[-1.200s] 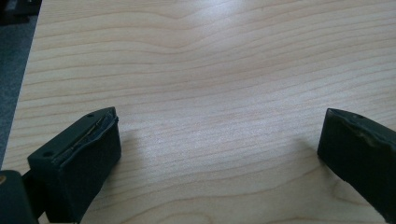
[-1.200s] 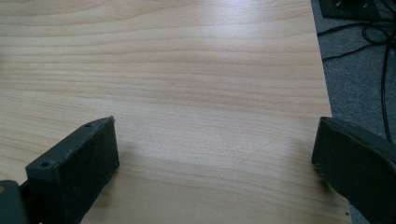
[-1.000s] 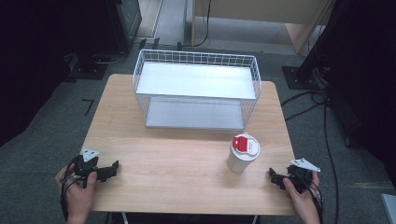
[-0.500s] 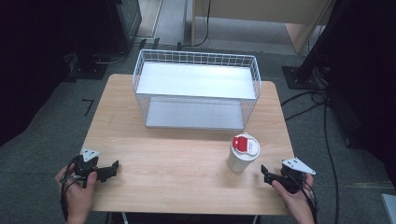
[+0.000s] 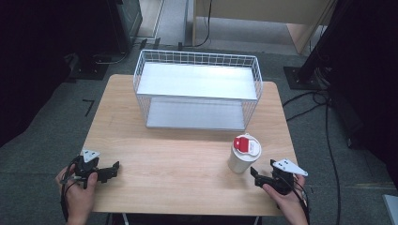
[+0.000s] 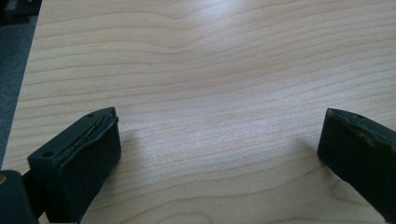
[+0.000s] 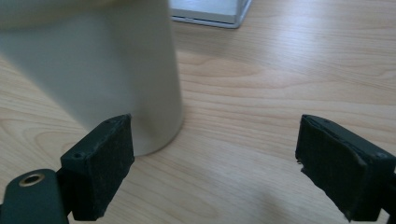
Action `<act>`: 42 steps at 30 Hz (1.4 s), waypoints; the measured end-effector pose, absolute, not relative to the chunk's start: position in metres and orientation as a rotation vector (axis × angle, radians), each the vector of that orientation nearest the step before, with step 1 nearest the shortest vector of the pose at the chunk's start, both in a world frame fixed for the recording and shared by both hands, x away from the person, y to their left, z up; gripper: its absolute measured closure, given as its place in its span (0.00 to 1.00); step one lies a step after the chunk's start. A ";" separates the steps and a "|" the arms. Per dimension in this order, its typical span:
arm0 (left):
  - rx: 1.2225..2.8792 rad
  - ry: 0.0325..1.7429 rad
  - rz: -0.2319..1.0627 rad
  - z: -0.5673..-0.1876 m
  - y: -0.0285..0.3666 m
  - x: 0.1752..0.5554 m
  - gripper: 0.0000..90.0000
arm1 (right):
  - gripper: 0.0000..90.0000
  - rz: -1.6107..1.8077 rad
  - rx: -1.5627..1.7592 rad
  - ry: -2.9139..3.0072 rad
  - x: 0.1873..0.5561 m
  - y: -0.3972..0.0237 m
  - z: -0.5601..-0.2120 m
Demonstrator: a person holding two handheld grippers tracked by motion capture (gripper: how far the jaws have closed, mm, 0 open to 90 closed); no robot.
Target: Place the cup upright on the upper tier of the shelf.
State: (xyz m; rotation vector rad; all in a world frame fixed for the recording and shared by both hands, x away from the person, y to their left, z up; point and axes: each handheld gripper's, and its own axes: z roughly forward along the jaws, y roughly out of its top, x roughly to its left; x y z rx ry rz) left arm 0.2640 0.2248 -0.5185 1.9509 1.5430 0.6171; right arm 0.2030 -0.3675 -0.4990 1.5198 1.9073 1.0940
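- Writing: no legible text or brand on any item; the red patch on the cup lid carries no readable marking.
- Cup (image 5: pixel 244 154): pale, off-white cylinder with a white lid and a red patch on top. It stands upright on the table (image 5: pixel 178 159), at the right front, just in front of the basket's right front corner.
- In the right gripper view the cup (image 7: pixel 98 70) shows a plain, smooth wall, close ahead and to the left of the gap between the jaws.
- Basket (image 5: pixel 197 89): white wire, rectangular, at the back centre of the table. It holds a flat white panel near the top and a second flat white panel at the base. No loose items are visible inside.
- Right gripper (image 5: pixel 256 174): held in a hand at the right front edge, just beside the cup. Jaws spread wide, nothing between them; whether the left jaw touches the cup cannot be told.
- Left gripper (image 5: pixel 112 168): held in a hand at the left front edge, well apart from the cup. Jaws spread wide over bare wood (image 6: pixel 215 93).
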 end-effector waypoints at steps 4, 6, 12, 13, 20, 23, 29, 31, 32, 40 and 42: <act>1.952 1.543 0.617 -0.518 0.225 0.264 0.00 | 0.13 1.117 1.505 1.918 0.203 -0.361 -0.497; 1.952 1.543 0.617 -0.518 0.225 0.264 0.00 | 0.13 1.137 1.500 1.924 0.202 -0.358 -0.497; 1.951 1.543 0.617 -0.518 0.225 0.264 0.00 | 0.13 1.162 1.497 1.926 0.202 -0.356 -0.496; 1.951 1.543 0.617 -0.518 0.225 0.264 0.00 | 0.13 1.167 1.491 1.927 0.202 -0.355 -0.495; 1.951 1.543 0.617 -0.518 0.225 0.264 0.00 | 0.13 1.180 1.458 1.954 0.201 -0.349 -0.495; 1.952 1.543 0.617 -0.518 0.225 0.264 0.00 | 0.13 1.195 1.445 1.968 0.201 -0.345 -0.495; 1.952 1.543 0.617 -0.518 0.225 0.264 0.00 | 0.13 1.232 1.414 1.971 0.202 -0.338 -0.494; 1.951 1.543 0.617 -0.518 0.225 0.264 0.00 | 0.13 1.242 1.401 1.962 0.205 -0.333 -0.494; 1.951 1.543 0.617 -0.518 0.225 0.264 0.00 | 0.13 1.242 1.401 1.962 0.205 -0.333 -0.494; 1.951 1.543 0.617 -0.518 0.225 0.264 0.00 | 0.13 1.311 1.370 1.938 0.212 -0.325 -0.496; 1.951 1.543 0.617 -0.518 0.225 0.264 0.00 | 0.12 1.329 1.359 1.938 0.214 -0.325 -0.497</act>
